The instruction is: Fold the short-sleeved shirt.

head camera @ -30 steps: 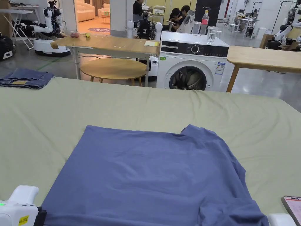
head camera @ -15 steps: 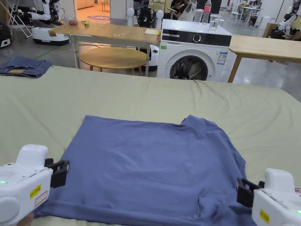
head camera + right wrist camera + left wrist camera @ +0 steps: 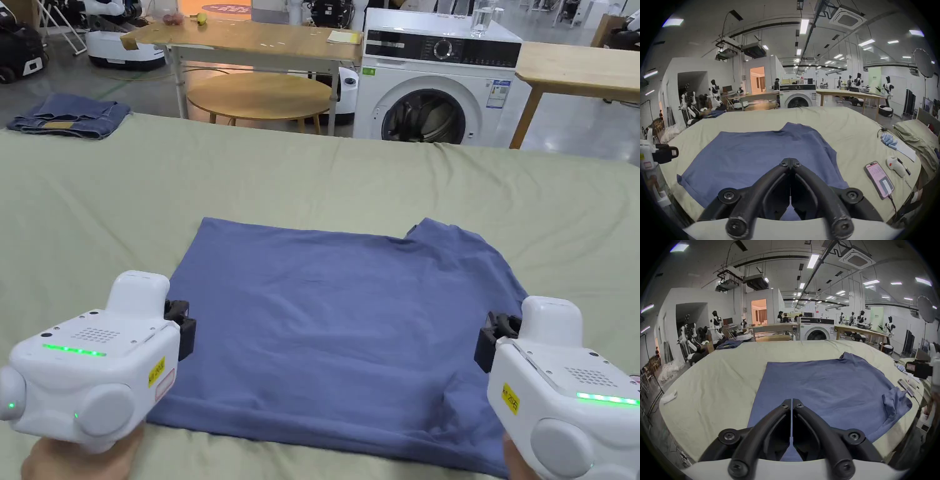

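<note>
A blue short-sleeved shirt [image 3: 340, 331] lies spread on the pale green sheet [image 3: 312, 181], a sleeve bunched at its near right corner [image 3: 475, 431]. My left gripper [image 3: 184, 328] hovers over the shirt's near left edge, and in the left gripper view its jaws [image 3: 792, 402] are shut with nothing between them above the shirt [image 3: 826, 386]. My right gripper [image 3: 490, 340] hangs by the shirt's right edge; in the right gripper view its jaws [image 3: 791, 161] are shut and empty above the shirt [image 3: 761, 154].
Folded jeans [image 3: 69, 115] rest at the sheet's far left corner. A phone [image 3: 878, 178], a white handle [image 3: 895, 165] and blue rolls [image 3: 889, 140] lie right of the shirt. Beyond the bed stand a washing machine [image 3: 437, 81], a round table [image 3: 259, 97] and wooden tables [image 3: 250, 37].
Both grippers have risen into the head view and moved forward, to the shirt's left and right edges. The head camera has tilted down.
</note>
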A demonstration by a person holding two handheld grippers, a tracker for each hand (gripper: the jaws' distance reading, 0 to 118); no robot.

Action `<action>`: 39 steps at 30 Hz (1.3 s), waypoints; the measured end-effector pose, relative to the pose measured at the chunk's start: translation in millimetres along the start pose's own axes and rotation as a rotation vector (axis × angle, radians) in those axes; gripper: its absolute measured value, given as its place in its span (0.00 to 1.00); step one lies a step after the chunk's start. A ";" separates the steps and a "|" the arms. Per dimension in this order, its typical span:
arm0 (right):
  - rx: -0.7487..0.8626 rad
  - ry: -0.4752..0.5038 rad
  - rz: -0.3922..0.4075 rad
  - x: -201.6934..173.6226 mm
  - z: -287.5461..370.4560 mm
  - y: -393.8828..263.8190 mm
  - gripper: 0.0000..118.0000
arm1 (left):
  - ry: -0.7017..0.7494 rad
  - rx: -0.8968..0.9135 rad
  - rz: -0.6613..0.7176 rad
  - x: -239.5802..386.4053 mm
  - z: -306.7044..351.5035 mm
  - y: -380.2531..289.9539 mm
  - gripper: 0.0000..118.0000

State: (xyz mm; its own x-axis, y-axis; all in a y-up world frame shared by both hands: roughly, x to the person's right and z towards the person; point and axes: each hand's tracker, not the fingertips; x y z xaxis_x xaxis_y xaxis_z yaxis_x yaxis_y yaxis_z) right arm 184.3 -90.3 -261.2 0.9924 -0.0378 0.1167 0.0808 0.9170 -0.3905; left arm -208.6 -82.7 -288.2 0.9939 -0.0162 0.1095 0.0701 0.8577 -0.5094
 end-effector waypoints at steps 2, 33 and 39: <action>-0.015 -0.005 0.010 0.2 -1.7 -2.4 0.00 | -0.007 -0.063 0.042 -15.5 -0.6 0.1 0.00; -0.303 -0.036 0.048 54.2 -1.4 -13.5 0.01 | -0.024 -0.513 0.149 -85.4 -48.0 -51.8 0.03; -0.467 -0.094 0.003 108.8 8.4 -28.4 0.43 | -0.024 -0.503 0.100 -80.1 -42.3 -49.1 0.01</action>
State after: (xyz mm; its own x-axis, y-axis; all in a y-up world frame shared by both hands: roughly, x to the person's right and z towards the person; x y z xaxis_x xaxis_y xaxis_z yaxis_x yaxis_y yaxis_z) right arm 289.2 -117.1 -229.7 0.9819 0.0201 0.1884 0.1321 0.6398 -0.7571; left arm -288.0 -145.3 -308.0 0.9960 0.0704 0.0556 0.0130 0.5004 -0.8657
